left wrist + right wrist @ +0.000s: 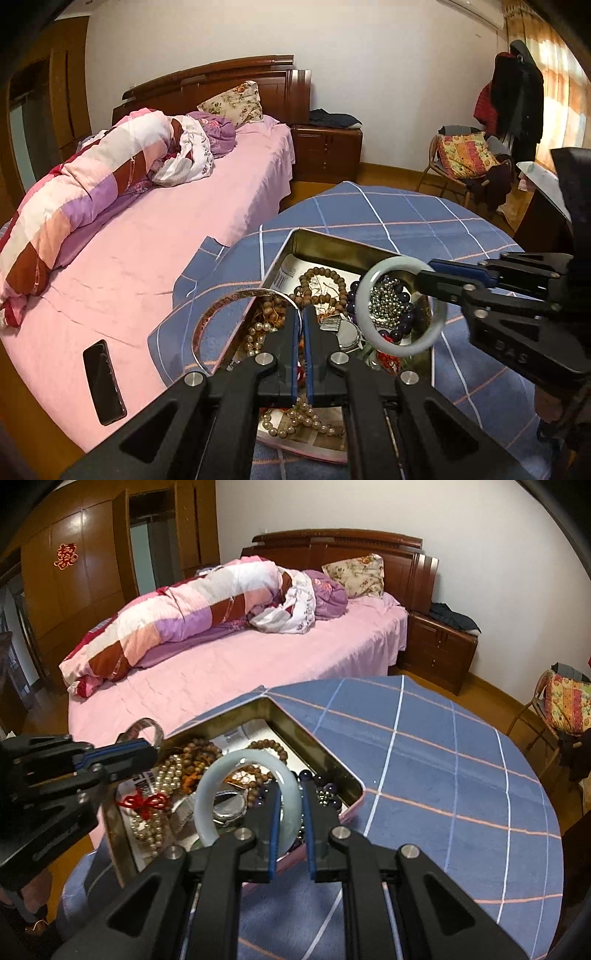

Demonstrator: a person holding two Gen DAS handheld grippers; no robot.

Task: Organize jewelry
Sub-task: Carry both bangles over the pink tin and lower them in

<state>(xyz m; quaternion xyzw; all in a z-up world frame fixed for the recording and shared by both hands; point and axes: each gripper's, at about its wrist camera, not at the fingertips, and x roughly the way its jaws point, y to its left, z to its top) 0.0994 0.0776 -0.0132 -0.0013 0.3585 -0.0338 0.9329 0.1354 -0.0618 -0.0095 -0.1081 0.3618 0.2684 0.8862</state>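
From the left wrist camera, the left gripper is pinching its blue-padded fingers almost together on the rim of a thin silver-and-red metal bangle, which is arcing out to the left over the near-left edge of the open rectangular metal tin. The tin is sitting on a blue checked cloth and is holding brown wooden bead bracelets, a string of cream pearls, a silver wristwatch and a cluster of small silver beads. Coming in from the right, the right gripper is clamping a pale green jade bangle by its far-right rim, holding it upright above the tin's right side. To the left, a black phone is lying on the pink bedsheet. Switching to the right wrist camera, the right gripper is showing its fingers closed on the jade bangle, the ring standing up in front of the lens over the near part of the tin. On the left, the left gripper is reaching in with its tips pressed together on the metal bangle, at the tin's far-left edge. Pearls and a red ribbon knot are lying below it.
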